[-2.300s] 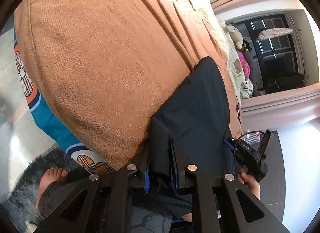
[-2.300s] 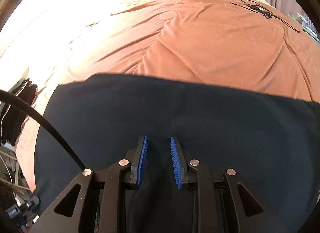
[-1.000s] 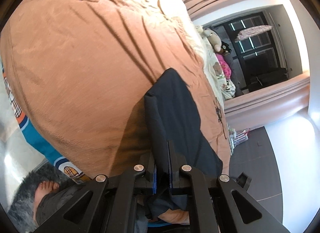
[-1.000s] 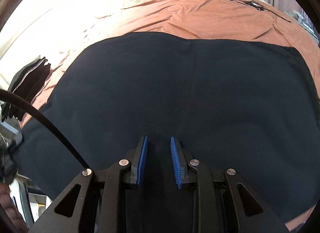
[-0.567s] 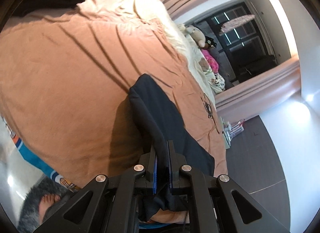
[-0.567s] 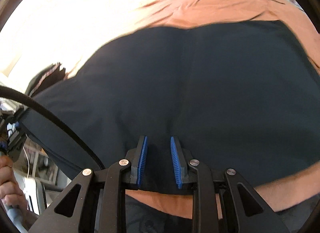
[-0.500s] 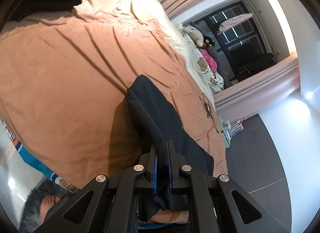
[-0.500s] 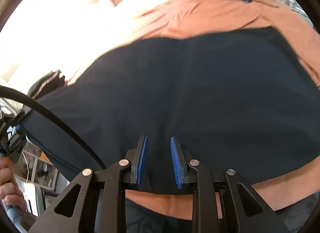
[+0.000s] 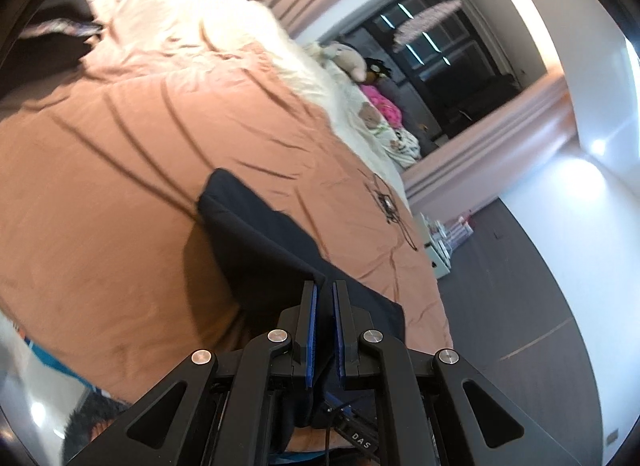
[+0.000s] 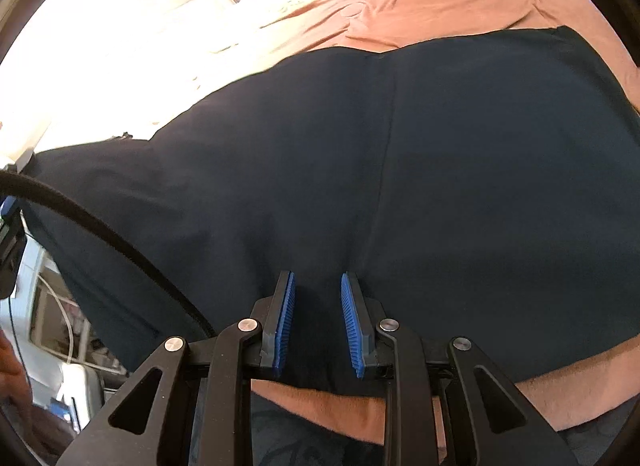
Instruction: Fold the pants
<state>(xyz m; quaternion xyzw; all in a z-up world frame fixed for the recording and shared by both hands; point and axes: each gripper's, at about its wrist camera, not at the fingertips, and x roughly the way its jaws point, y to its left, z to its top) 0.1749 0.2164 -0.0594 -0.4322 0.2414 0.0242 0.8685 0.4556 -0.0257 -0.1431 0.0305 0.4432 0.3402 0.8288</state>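
Bed point(image 9: 120, 169) with a rust-orange blanket fills most of both views; cream bedding and soft toys sit toward the upper middle of the left wrist view, floor and a dark window at right.

Pants point(image 10: 400, 169), dark navy, cover the centre of the right wrist view as a wide sheet, seam running down the middle, bottom edge hanging just above the blanket at lower frame. In the left wrist view the pants point(image 9: 256, 234) show edge-on as a narrow band running from frame centre down into the claw, casting a shadow on the blanket to its left, so that part looks lifted.

Left claw point(image 9: 325, 330), bottom centre, is pressed nearly together, pinching the pants edge. Right claw point(image 10: 318, 322), bottom centre, is pinching a thicker bunch of the pants; blue pads sit a little apart with cloth between.

Black cable point(image 10: 100, 225) crosses the lower left of the right wrist view.

Risks, judged: thin pinch on the left could slip if the cloth is pulled taut; uneven lift between the two claws would skew the fold; the cable might snag the hanging edge.
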